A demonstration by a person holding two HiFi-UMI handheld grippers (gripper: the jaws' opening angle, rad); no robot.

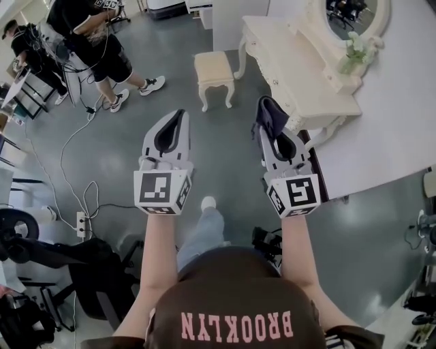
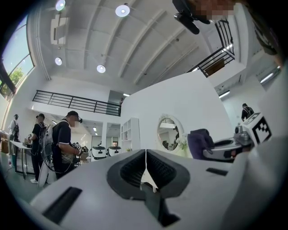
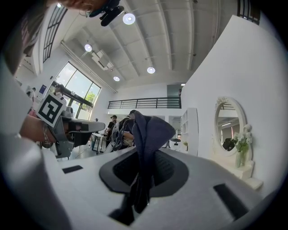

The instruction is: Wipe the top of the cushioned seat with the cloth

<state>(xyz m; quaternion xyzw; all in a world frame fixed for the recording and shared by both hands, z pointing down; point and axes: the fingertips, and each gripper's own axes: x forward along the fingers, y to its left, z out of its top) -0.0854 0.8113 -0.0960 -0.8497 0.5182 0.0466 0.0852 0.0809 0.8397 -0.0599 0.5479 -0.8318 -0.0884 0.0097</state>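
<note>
A small cream stool with a cushioned seat (image 1: 213, 66) stands on the grey floor ahead of me, beside the cream dressing table (image 1: 300, 65). My right gripper (image 1: 268, 117) is shut on a dark navy cloth (image 1: 272, 117), which bunches above the jaws in the right gripper view (image 3: 148, 134). My left gripper (image 1: 178, 117) is shut with nothing in it; its jaws meet in a thin line (image 2: 146, 155). Both grippers are held up in the air, well short of the stool.
The dressing table carries an oval mirror (image 1: 354, 15) and flowers (image 1: 355, 49). Two people (image 1: 95, 41) stand at the far left near a table. Cables and a power strip (image 1: 80, 223) lie on the floor at the left. My own leg and shoe (image 1: 208, 204) show below.
</note>
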